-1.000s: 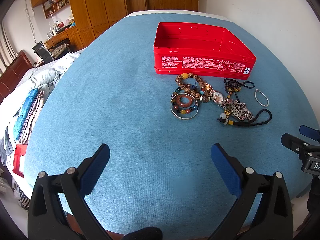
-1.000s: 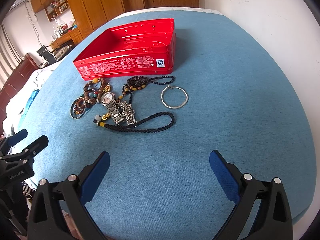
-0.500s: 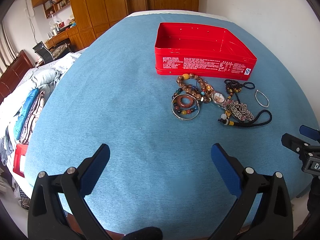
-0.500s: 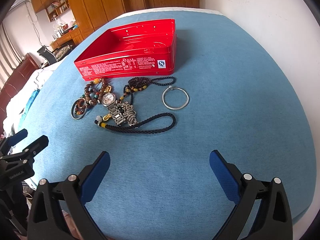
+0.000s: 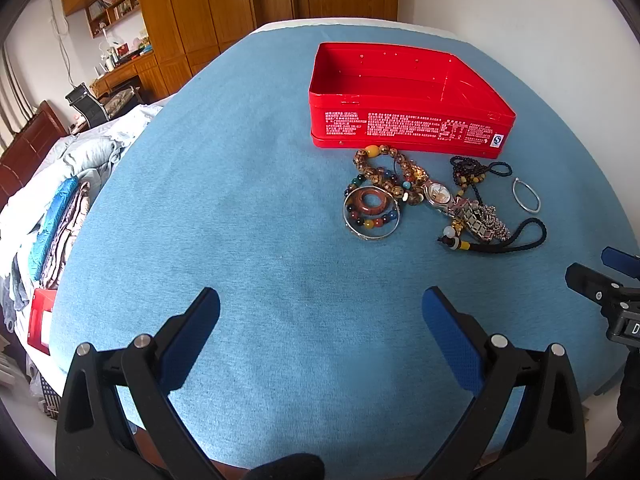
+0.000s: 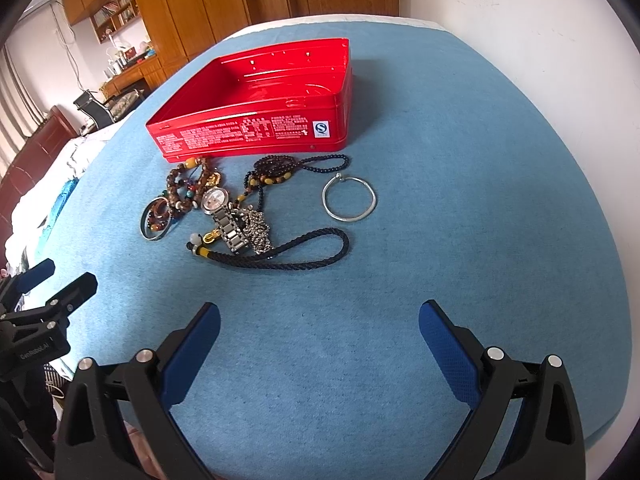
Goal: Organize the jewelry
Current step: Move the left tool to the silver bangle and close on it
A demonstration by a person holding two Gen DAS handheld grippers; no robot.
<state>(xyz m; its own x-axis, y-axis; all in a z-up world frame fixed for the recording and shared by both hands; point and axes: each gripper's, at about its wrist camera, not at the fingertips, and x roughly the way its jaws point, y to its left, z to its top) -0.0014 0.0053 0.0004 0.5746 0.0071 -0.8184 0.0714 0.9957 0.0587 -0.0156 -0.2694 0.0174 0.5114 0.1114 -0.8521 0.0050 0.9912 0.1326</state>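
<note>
Both tools are spread wide and holding nothing, left tool [image 5: 320, 312] and right tool [image 6: 319, 326], above the blue table [image 5: 248, 208]. The red tin [image 5: 404, 100] sits open toward the far edge, long side facing the cameras. Jewelry is piled right in front of it: bead bracelets [image 5: 384, 176], a watch [image 6: 222, 216] lying roughly front to back, a black cord [image 6: 304, 254] running sideways. The silver ring [image 6: 349, 200] reads round from the right camera, squashed at the edge in the left one.

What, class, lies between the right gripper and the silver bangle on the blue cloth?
Nothing visible: only bare blue cloth separates the open right gripper from the silver bangle. The black cord loop lies just left of that path.
</note>
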